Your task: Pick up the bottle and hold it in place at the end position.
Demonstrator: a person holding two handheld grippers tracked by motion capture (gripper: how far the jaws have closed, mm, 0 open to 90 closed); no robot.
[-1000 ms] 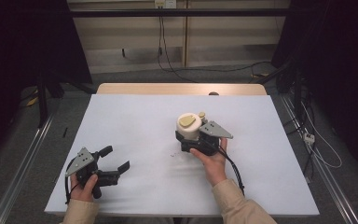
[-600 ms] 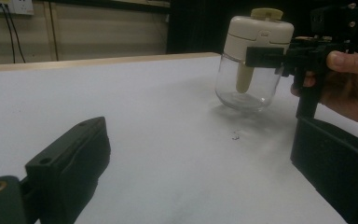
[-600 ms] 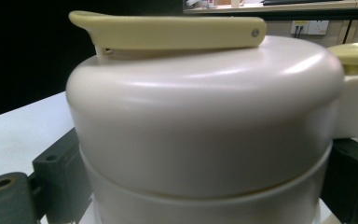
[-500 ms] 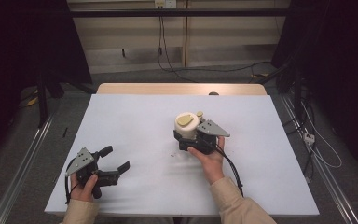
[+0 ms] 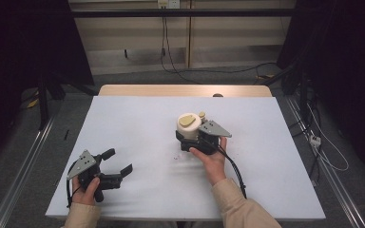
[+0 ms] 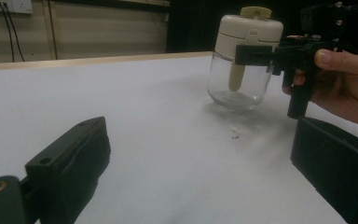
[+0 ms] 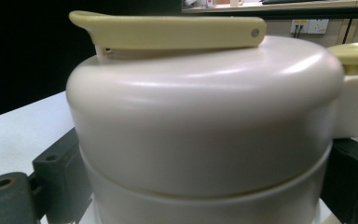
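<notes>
High view overlooks the table (image 5: 138, 128); left gripper view crosses it.

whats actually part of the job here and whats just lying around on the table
In use:
- glass jar with cream lid, held off the table
- right gripper, fingers shut on the jar's lid
- left gripper, open and holding nothing, low over the near left of the table

Just lying about:
- small white scrap on the white table under the jar
- cables on the floor beyond the table
</notes>
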